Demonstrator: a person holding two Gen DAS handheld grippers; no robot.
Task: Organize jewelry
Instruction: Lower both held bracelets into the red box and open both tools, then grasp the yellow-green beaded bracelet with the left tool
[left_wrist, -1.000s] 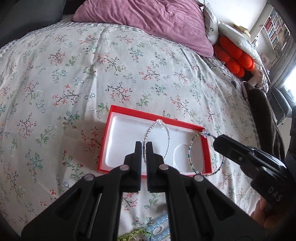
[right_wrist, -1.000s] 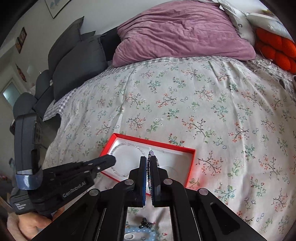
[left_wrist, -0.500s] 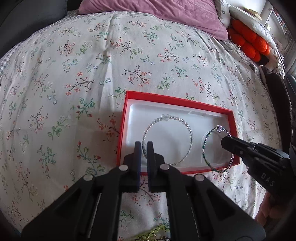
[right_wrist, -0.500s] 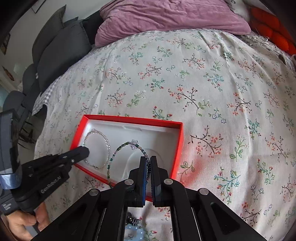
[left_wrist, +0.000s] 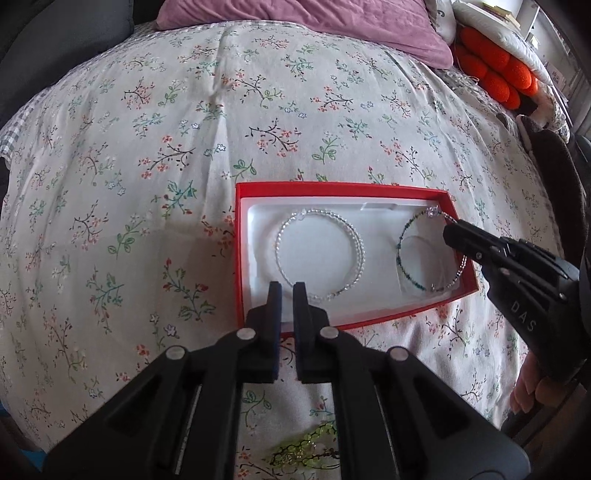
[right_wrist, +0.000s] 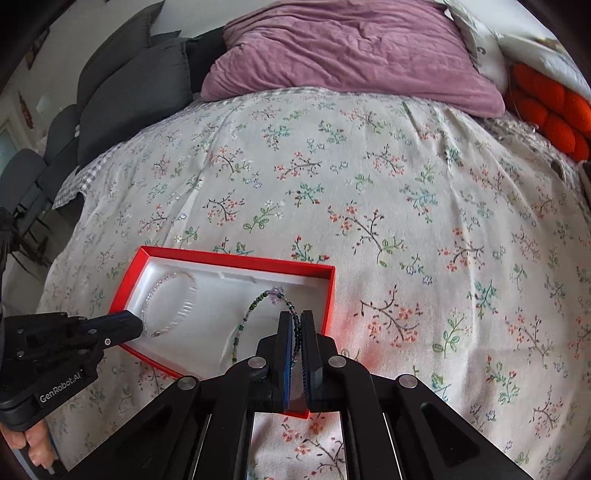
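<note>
A red box (left_wrist: 332, 189) with a white insert lies on the flowered bedspread; it also shows in the right wrist view (right_wrist: 236, 259). A clear beaded bracelet (left_wrist: 319, 253) lies in its left half (right_wrist: 168, 302). My right gripper (right_wrist: 296, 319) is shut on a green-blue beaded bracelet (right_wrist: 255, 306), which hangs over the right half of the box (left_wrist: 410, 240). My left gripper (left_wrist: 287, 291) is shut and empty, its tips over the near edge of the box beside the clear bracelet.
A yellow-green beaded piece (left_wrist: 303, 446) lies on the bedspread under my left gripper. A purple pillow (right_wrist: 347, 48), grey cushions (right_wrist: 125, 85) and an orange knitted cushion (left_wrist: 498, 77) lie at the far end of the bed.
Both grippers have come closer to the box. The green-blue bracelet has moved with my right gripper from over the box's right rim to inside its right half.
</note>
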